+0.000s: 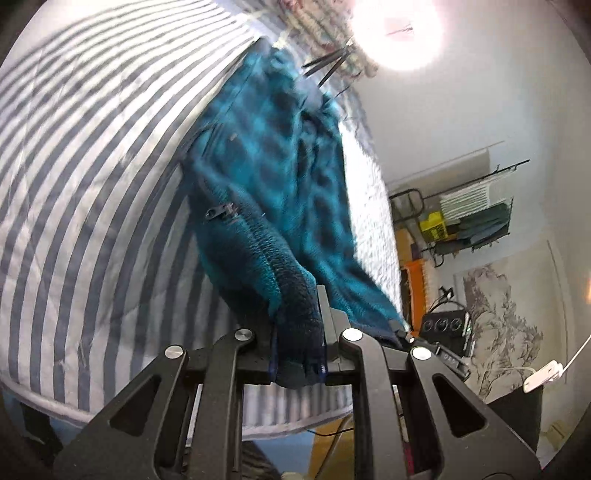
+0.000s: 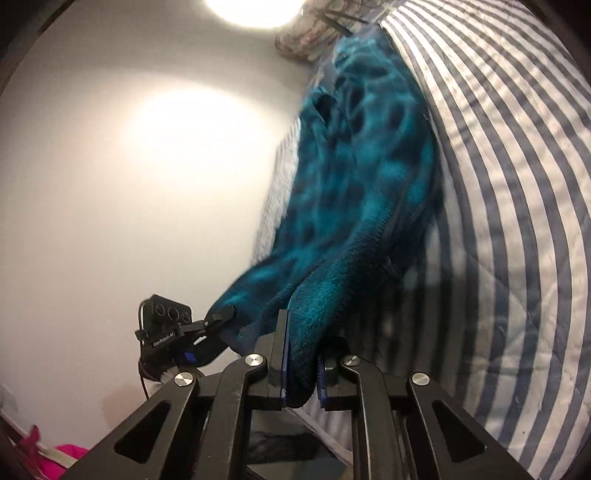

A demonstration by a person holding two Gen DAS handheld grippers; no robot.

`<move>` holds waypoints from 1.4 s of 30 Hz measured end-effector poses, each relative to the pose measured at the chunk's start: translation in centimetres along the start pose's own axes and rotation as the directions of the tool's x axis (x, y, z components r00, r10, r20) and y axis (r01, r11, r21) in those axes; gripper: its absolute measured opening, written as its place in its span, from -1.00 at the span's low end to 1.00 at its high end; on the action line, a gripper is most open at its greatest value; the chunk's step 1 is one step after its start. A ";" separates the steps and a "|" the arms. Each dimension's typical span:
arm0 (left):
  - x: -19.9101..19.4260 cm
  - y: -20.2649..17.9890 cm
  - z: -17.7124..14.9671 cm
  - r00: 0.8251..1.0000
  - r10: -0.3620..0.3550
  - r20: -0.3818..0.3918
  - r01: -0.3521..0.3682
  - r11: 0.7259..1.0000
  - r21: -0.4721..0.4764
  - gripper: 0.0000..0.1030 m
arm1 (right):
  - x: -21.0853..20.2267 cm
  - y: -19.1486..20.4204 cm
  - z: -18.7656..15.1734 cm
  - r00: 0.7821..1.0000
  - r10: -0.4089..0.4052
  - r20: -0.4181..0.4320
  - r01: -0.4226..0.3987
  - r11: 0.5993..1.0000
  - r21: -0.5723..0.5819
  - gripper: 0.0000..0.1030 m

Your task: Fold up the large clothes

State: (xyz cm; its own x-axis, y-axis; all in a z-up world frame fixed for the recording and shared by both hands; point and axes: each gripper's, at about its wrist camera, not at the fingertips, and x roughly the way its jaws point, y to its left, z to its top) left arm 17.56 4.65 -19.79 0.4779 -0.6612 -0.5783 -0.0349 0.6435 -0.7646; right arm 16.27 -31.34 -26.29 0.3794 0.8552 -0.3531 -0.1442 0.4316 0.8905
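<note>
A teal and dark blue fleece jacket [image 1: 273, 162] with a zipper stretches over the striped bed quilt [image 1: 96, 155]. My left gripper [image 1: 299, 332] is shut on one dark corner of the jacket hem and lifts it off the bed. My right gripper [image 2: 301, 354] is shut on another corner of the same jacket [image 2: 354, 177], held above the striped quilt [image 2: 517, 206]. The left gripper also shows in the right wrist view [image 2: 218, 317], at the left, clamped on the fabric. The jacket is blurred by motion in both views.
A bright ceiling lamp [image 1: 395, 26] glares at the top. A metal rack with a yellow box [image 1: 465, 218] and an orange item [image 1: 415, 284] stand against the wall beyond the bed. A white wall [image 2: 110, 184] fills the left of the right wrist view, pink cloth [image 2: 55, 458] below.
</note>
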 end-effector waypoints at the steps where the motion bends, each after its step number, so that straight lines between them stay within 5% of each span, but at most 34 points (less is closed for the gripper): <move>1: -0.3 -0.4 0.3 1.000 -0.004 0.009 0.004 1.000 0.005 -0.74 | -0.2 0.3 0.4 1.000 0.006 0.013 -0.006 1.000 0.005 -0.82; 9: -0.2 -2.8 5.1 0.998 -0.001 0.066 0.000 1.000 0.023 -0.74 | -0.7 2.7 5.0 0.996 -0.001 0.089 0.001 1.000 -0.001 -0.82; 17: 2.4 -2.6 11.3 0.994 0.044 0.097 -0.044 0.999 0.000 -0.74 | 1.8 4.0 11.7 0.988 -0.099 0.117 0.101 0.995 -0.014 -0.82; 33: 12.9 2.1 18.7 0.986 0.164 0.010 -0.163 0.983 -0.083 -0.72 | 8.5 -2.8 20.3 0.980 -0.199 0.003 0.194 0.959 0.205 -0.72; 42: 14.3 2.8 19.7 0.987 0.155 -0.048 -0.159 0.982 -0.105 -0.47 | 8.1 -5.6 21.0 0.994 -0.109 -0.026 0.111 0.936 0.334 -0.61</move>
State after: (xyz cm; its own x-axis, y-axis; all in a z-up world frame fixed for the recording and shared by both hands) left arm 41.60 4.61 -24.63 0.4240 -0.5716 -0.7026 -0.2024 0.6963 -0.6886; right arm 39.34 -32.89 -28.13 0.3687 0.8105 -0.4551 0.2127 0.4030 0.8901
